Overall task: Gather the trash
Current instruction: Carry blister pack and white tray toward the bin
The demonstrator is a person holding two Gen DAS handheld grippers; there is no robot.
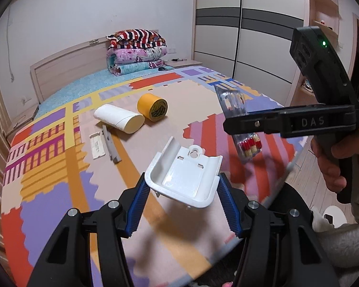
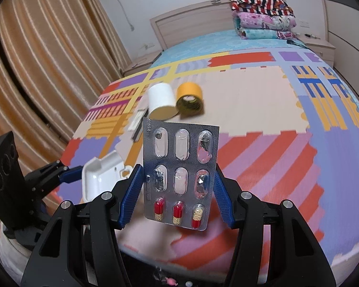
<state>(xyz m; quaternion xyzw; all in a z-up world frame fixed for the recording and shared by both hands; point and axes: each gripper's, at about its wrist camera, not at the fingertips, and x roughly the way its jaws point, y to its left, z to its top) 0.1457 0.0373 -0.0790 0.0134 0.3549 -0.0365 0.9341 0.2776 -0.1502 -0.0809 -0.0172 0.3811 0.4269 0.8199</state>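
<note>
My left gripper (image 1: 183,198) is shut on a white plastic holder (image 1: 184,177) and holds it above the colourful mat (image 1: 59,191). The holder also shows in the right wrist view (image 2: 100,177). My right gripper (image 2: 176,196) is shut on a silver pill blister pack (image 2: 179,167) with three red-and-yellow capsules left, held upright above the mat's near edge. The pack also shows in the left wrist view (image 1: 234,102), clamped by the right gripper (image 1: 251,123). On the mat lie a white tube (image 1: 118,118), a yellow tape roll (image 1: 153,106), a white strip (image 1: 97,144) and a grey strip (image 1: 111,147).
The mat covers a bed with a wooden headboard (image 1: 67,69) and folded quilts (image 1: 136,51). A wardrobe (image 1: 246,24) stands at the right, curtains (image 2: 47,59) at the left. A white bin rim (image 2: 9,248) shows below the left gripper.
</note>
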